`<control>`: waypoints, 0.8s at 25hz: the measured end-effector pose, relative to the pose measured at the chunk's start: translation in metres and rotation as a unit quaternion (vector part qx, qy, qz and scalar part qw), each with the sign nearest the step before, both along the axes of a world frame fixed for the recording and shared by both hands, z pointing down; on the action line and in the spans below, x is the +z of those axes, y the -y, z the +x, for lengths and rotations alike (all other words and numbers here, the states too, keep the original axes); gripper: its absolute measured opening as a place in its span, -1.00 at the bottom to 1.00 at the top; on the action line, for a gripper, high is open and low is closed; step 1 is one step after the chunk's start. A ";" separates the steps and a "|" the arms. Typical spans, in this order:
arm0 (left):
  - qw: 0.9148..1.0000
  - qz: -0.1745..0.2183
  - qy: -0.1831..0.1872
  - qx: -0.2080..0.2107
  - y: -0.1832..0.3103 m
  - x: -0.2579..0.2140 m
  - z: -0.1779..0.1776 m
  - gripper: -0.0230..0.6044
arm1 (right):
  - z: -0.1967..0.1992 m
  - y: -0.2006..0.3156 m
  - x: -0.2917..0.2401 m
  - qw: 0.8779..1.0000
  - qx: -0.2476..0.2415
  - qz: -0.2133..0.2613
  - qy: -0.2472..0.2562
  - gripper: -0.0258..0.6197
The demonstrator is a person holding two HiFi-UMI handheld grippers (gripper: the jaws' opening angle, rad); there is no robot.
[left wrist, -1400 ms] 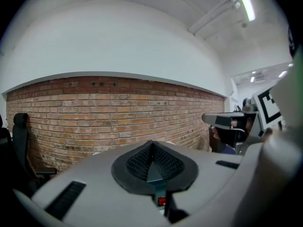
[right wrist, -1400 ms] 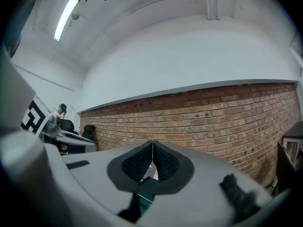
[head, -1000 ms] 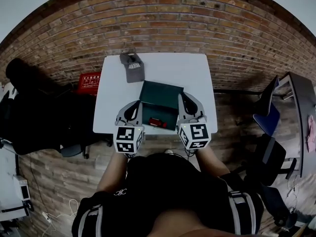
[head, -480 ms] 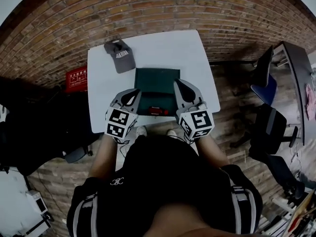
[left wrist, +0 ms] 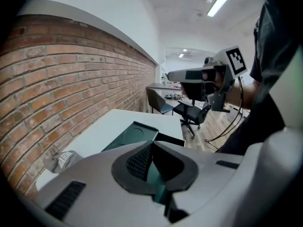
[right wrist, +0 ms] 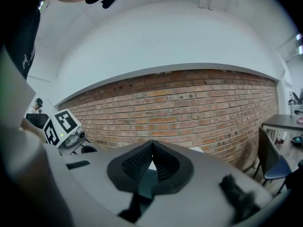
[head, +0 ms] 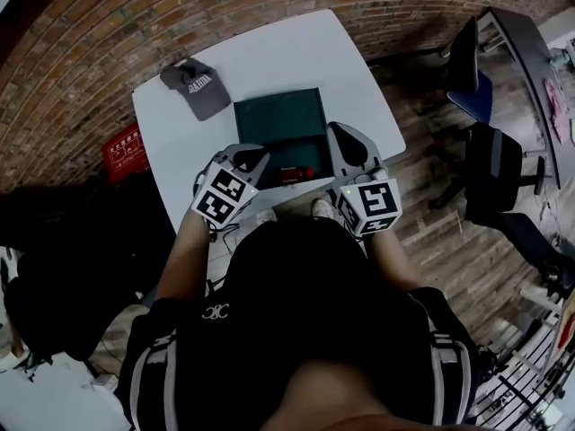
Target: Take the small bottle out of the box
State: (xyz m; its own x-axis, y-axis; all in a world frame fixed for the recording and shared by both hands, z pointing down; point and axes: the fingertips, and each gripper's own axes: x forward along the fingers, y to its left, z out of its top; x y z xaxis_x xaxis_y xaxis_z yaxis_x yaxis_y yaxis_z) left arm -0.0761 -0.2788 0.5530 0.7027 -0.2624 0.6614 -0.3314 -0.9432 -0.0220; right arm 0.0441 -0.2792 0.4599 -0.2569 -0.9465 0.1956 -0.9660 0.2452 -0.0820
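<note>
A: How far has the person got?

B: Barely started, by the look of it. On the white bench (head: 269, 61) the box (head: 277, 119) lies open with its lid folded back flat, so getting in is done. Both tongs hang at its near edge, one on each side. The left tongs (left wrist: 151, 144) are pressed together with nothing between them. The right tongs (right wrist: 152, 144) are closed and empty too. The bottle (head: 295, 174) lies in the box's near half, between the two tongs, and neither touches it.

A: So what is left?

B: Nearly all of it. One pair has to spread, come down over the bottle, pinch it and lift it clear of the rim.

A: And what are the things like?

B: The bench top is smooth, flat and matt, with rounded corners. The box is dark green, rectangular, shallow and rigid-looking; the left gripper view shows a round hollow pressed into its open panel. The cap (head: 196, 88), near the far left corner and well apart from the box, is grey cloth, soft and crumpled. The tongs are hard grey shells with black ribbed pads that taper to a point. The bottle is the smallest thing: red and seemingly on its side, too small to tell what it is made of. If it is round and slick, as seems likely, it may roll under a careless pinch.
</note>
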 end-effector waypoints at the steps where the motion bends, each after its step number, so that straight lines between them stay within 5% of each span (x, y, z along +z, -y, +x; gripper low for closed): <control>1: 1.000 -0.007 0.005 0.016 -0.002 0.005 0.002 -0.88 | 0.001 -0.003 0.002 1.000 0.011 -0.003 -0.003 -0.83; 10: 0.988 -0.058 0.039 0.141 -0.019 0.049 0.022 -0.88 | 0.021 -0.044 0.023 0.992 0.121 -0.039 -0.011 -0.83; 20: 0.966 -0.079 0.116 0.217 -0.038 0.100 0.044 -0.48 | 0.049 -0.083 0.032 0.981 0.181 -0.064 -0.015 -0.83</control>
